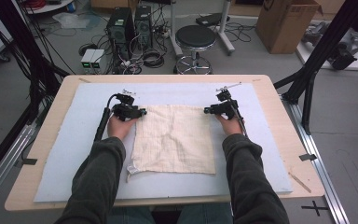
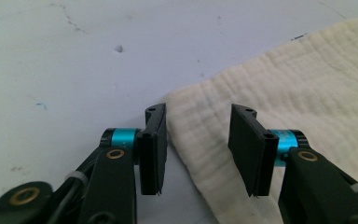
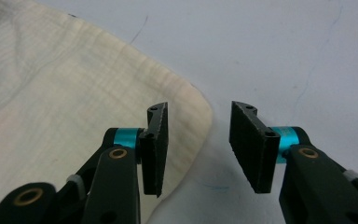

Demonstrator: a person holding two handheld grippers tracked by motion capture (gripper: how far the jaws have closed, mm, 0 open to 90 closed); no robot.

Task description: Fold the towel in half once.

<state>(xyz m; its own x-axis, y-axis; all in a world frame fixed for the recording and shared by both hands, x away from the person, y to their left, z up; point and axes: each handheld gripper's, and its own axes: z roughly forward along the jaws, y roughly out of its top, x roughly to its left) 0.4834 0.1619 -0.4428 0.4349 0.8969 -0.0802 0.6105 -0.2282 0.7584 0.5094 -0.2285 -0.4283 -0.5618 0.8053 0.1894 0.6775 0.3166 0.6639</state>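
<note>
two claws were in my hands, each set down at a far corner of the cream cloth (image 1: 175, 138), which lay spread flat in the middle of the pale mat (image 1: 65, 154) covering the desk (image 1: 42, 125). my left claw (image 2: 198, 149) stood with its jaws apart, straddling the cloth's far left corner, the pads not yet pressing on the fabric. my right claw (image 3: 198, 147) was likewise spread, its jaws either side of the far right corner, one over the weave and one over bare mat. i judged the cloth thin, soft and light, a crinkled gauze that would sag and fold the moment it left the mat, not slippery and hardly fragile. the corners looked the right place to take it, pinching hem and a little fabric together, deep enough that the loose weave would not slide out, and both sides lifted evenly so that it hung straight.
</note>
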